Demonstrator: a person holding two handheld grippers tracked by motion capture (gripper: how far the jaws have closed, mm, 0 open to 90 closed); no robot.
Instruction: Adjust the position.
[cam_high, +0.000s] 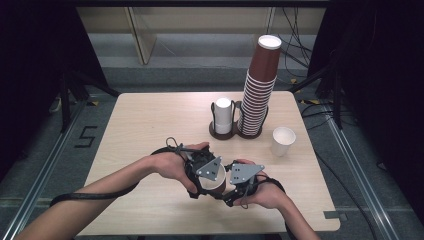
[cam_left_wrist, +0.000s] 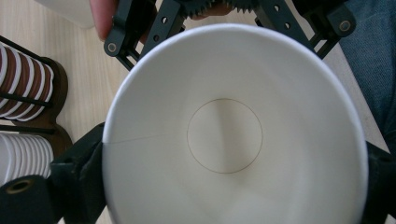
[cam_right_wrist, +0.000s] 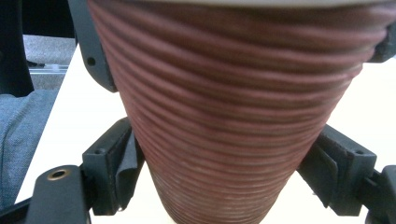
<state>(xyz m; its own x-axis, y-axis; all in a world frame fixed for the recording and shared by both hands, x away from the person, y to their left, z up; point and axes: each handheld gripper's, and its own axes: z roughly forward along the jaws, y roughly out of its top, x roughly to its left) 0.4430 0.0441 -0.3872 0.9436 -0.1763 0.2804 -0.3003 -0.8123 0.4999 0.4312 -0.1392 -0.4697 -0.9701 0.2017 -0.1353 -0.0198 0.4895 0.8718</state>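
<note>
A brown ribbed paper cup (cam_high: 216, 182) with a white inside is held in the air over the table's front middle, between both hands. My left gripper (cam_high: 204, 178) grips it at the rim. In the left gripper view the cup's white inside (cam_left_wrist: 224, 135) faces the camera, and the left gripper (cam_left_wrist: 229, 182) has a black jaw against each side of the rim. My right gripper (cam_high: 231, 188) holds the cup's body from the other side. In the right gripper view the ribbed wall (cam_right_wrist: 224, 93) stands between the right gripper (cam_right_wrist: 224, 161) jaws, whose pads (cam_right_wrist: 128, 158) touch it.
At the back of the table (cam_high: 140, 125) a dark holder carries a tall stack of brown cups (cam_high: 258, 95) and a short stack of white cups (cam_high: 223, 116). A single white cup (cam_high: 283, 141) stands to the right of it. The table's left half is bare wood.
</note>
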